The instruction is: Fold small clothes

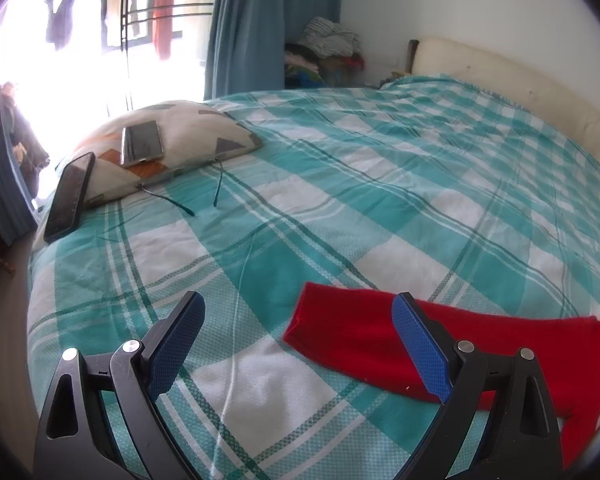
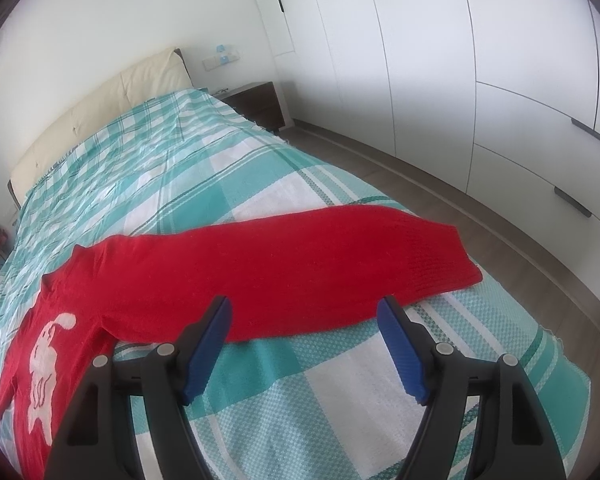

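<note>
A small red sweater (image 2: 284, 276) lies flat on the teal checked bedspread (image 2: 172, 184). It has a white figure (image 2: 44, 372) on its front and one sleeve stretched out to the right. My right gripper (image 2: 305, 312) is open and empty, just above the lower edge of that sleeve. In the left wrist view the other sleeve (image 1: 352, 336) ends between the fingers of my left gripper (image 1: 298, 312), which is open and empty above the cuff.
A patterned pillow (image 1: 188, 136) with two phones (image 1: 142, 144) lies at the bed's far left corner. A cream headboard (image 2: 100, 108), a dark nightstand (image 2: 256, 100) and white wardrobes (image 2: 480, 80) surround the bed. The bed's right edge (image 2: 540, 320) drops to a wooden floor.
</note>
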